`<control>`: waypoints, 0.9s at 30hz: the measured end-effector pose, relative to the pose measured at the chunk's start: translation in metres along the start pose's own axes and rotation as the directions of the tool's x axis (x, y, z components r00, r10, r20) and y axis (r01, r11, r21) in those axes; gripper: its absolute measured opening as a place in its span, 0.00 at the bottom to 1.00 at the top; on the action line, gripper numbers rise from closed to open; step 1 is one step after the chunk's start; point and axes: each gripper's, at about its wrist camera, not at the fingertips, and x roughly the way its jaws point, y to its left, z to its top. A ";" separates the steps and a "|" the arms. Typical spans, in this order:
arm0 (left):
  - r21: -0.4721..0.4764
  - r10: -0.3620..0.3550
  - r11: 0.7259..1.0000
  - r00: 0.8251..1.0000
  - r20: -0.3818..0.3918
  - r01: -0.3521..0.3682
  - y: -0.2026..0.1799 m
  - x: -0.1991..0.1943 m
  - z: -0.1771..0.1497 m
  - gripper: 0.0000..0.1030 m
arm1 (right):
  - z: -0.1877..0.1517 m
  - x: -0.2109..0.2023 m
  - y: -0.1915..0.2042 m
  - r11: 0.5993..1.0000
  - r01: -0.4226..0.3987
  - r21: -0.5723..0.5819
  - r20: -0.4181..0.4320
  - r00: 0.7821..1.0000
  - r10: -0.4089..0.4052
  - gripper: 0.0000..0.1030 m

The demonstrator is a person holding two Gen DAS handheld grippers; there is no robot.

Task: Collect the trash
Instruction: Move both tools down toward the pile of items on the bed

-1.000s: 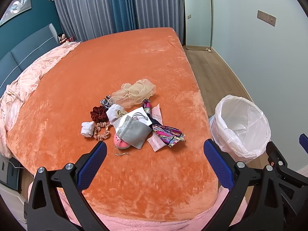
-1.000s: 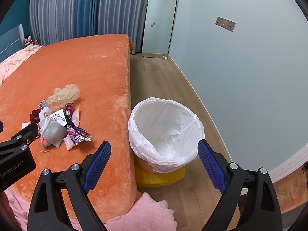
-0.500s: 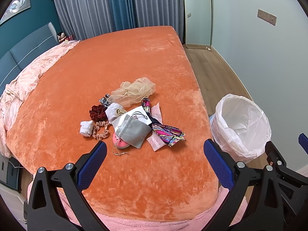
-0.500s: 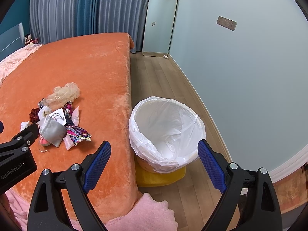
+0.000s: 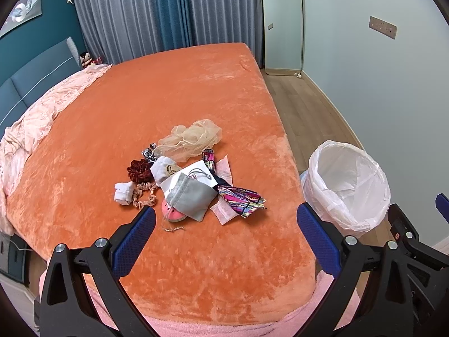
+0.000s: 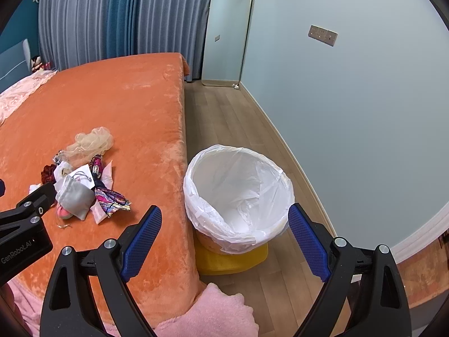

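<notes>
A heap of small items lies on the orange bed cover (image 5: 174, 90): a grey drawstring pouch (image 5: 188, 198), a colourful wrapper (image 5: 242, 198), a beige mesh bundle (image 5: 190, 138), a dark red scrunchie (image 5: 138, 169), white cloth bits (image 5: 123, 193) and small pink packets (image 5: 223, 211). The same heap shows at the left of the right wrist view, around the grey pouch (image 6: 74, 198). A bin lined with a white bag (image 6: 237, 196) stands on the floor beside the bed. My left gripper (image 5: 224, 233) hovers open short of the heap. My right gripper (image 6: 224, 236) is open near the bin, holding nothing.
The bin (image 5: 348, 188) rests on a yellow base (image 6: 230, 258) on the wooden floor (image 6: 224, 118). A pink blanket (image 5: 36, 118) covers the bed's left side. Curtains (image 5: 157, 14), a leaning mirror (image 6: 227, 33) and a pale wall (image 6: 350, 112) bound the room. Pink fleece (image 6: 213, 314) hangs at the bed's near edge.
Both views have drifted only slightly; the heap sits a touch lower and nearer in the left wrist view. Both grippers remain open and nothing was picked up.
</notes>
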 end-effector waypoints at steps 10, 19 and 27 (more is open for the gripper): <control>0.014 -0.041 0.999 0.998 0.058 0.040 0.011 -0.016 0.003 0.93 | 0.007 -0.022 0.009 1.000 0.008 -0.007 0.042 0.999 -0.008 0.85; -0.019 -0.064 0.998 0.995 0.076 0.065 0.047 -0.018 0.006 0.93 | 0.009 -0.037 0.033 1.000 0.003 -0.024 0.071 0.997 -0.001 0.85; -0.062 -0.048 0.997 0.997 0.057 0.052 0.098 0.005 0.000 0.93 | 0.006 -0.034 0.075 0.997 -0.067 -0.034 0.070 0.995 0.069 0.85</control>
